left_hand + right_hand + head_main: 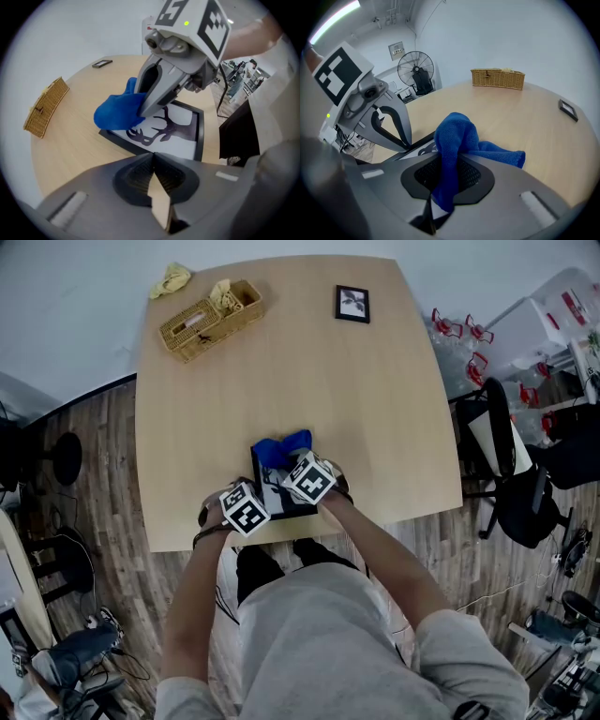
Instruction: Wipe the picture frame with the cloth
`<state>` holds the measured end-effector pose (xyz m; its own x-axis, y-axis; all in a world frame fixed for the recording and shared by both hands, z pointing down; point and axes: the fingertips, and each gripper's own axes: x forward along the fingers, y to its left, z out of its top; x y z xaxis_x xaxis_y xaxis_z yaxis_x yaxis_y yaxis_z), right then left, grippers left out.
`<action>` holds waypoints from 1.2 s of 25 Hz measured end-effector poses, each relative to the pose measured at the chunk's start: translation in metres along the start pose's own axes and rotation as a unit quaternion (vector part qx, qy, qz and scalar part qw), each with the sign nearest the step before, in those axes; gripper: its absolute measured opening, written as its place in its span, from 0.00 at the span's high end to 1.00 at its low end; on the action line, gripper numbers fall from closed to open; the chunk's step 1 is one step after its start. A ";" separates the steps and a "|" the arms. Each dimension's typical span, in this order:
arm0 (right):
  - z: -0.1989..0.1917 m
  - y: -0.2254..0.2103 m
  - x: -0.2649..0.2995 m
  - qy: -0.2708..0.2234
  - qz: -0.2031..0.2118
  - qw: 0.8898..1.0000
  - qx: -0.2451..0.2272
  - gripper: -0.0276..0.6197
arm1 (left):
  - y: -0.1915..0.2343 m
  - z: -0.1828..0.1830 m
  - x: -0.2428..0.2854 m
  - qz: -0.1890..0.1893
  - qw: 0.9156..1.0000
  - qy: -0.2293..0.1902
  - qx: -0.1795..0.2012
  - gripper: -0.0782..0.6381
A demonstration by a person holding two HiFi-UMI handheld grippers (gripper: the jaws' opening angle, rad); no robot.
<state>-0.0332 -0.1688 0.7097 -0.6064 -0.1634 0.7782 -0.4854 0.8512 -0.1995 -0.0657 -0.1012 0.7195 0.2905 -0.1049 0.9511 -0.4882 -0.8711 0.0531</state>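
A black picture frame [274,486] with a deer print [176,133] lies flat near the table's front edge. My right gripper [449,161] is shut on a blue cloth [457,133], which bunches up between its jaws. It holds the cloth [116,115] down on the frame's far left part. My left gripper [152,159] has its jaws together, with its tips at the frame's near edge. In the right gripper view its fingers [401,129] meet on the black rim; nothing shows between them. Both marker cubes hide most of the frame in the head view.
A wicker basket [208,317] stands at the table's far left, with a yellow cloth [172,279] beside it. A small second picture frame [352,304] lies at the far right. Office chairs [511,474] stand to the right of the table [375,409].
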 end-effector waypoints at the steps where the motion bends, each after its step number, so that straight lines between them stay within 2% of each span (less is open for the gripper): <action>1: 0.002 -0.003 0.001 0.000 -0.003 1.000 0.000 0.87 | 0.000 0.000 0.000 -0.001 1.000 -0.002 -0.002 0.82; 30: 0.039 -0.034 0.005 -0.029 -0.073 0.997 0.027 0.87 | 0.002 0.000 -0.001 -0.016 0.999 -0.038 -0.015 0.82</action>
<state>-0.0442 -0.2184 0.6971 -0.5608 -0.3134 0.7663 -0.6035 0.7884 -0.1193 -0.0672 -0.1026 0.7185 0.3678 -0.1156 0.9227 -0.5022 -0.8598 0.0924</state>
